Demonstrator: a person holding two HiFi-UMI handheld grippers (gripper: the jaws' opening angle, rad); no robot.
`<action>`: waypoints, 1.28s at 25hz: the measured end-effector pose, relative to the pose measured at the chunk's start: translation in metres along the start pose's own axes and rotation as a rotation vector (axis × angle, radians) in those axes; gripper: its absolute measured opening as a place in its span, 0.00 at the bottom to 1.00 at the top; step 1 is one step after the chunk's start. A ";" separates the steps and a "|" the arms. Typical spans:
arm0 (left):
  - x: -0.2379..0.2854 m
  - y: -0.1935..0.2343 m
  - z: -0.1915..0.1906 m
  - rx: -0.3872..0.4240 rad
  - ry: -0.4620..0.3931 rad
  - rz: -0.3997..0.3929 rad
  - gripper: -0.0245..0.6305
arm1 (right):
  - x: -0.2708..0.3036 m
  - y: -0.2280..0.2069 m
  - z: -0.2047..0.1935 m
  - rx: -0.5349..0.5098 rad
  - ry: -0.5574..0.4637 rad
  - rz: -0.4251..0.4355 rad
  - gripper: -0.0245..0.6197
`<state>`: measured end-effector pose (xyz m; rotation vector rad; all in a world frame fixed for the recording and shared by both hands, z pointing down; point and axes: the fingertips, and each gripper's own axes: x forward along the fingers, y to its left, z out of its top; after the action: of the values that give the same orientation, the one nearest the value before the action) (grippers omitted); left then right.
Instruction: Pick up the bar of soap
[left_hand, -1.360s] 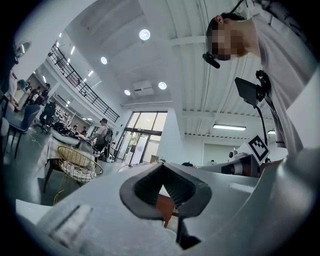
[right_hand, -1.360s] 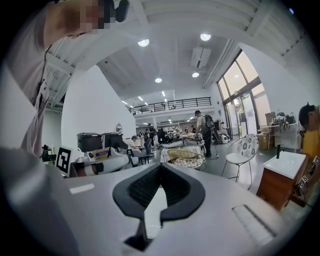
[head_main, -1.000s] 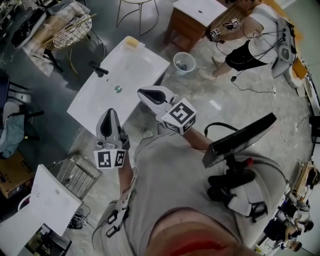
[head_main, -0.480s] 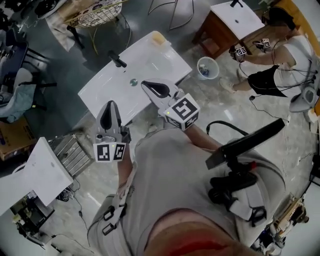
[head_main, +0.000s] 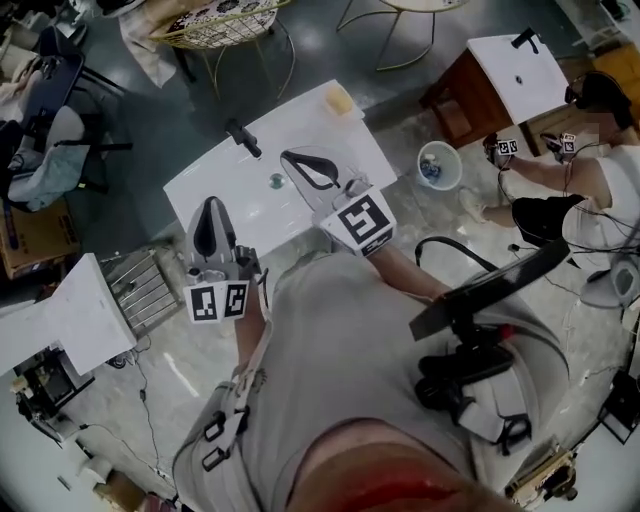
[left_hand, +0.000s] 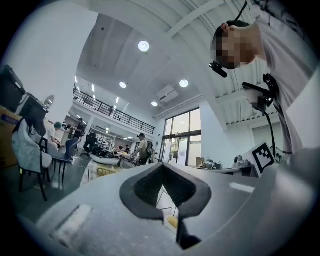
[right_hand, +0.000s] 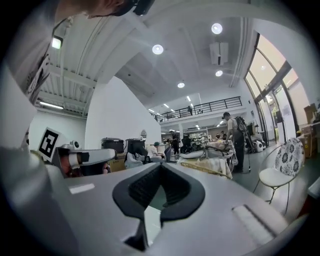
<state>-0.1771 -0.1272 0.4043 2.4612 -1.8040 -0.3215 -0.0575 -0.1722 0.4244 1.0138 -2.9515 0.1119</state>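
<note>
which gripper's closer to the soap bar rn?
Right. The right gripper is over the sink top, with the soap bar at the far corner beyond it; the left gripper is at the near edge, farther off.

I count two grippers from here: the left gripper (head_main: 212, 204) and the right gripper (head_main: 291, 159). Two white sinks, the near sink (head_main: 225, 190) and the far sink (head_main: 520, 75). Two taps, the near tap (head_main: 243, 138) and the far tap (head_main: 525, 38). One bar of soap (head_main: 340, 100), one bucket (head_main: 421, 166), one other person (head_main: 590, 215).
</note>
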 end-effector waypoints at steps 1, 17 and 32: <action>0.006 -0.002 0.001 0.011 -0.006 0.013 0.03 | 0.002 -0.008 0.006 -0.013 -0.015 0.007 0.04; 0.031 -0.002 0.023 0.102 -0.050 0.108 0.04 | 0.030 -0.053 0.030 0.003 -0.082 0.044 0.04; 0.032 0.004 0.024 0.054 -0.078 0.049 0.04 | 0.037 -0.072 0.043 -0.033 -0.062 -0.075 0.04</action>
<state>-0.1764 -0.1568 0.3774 2.4688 -1.9251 -0.3752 -0.0426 -0.2544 0.3878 1.1429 -2.9547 0.0310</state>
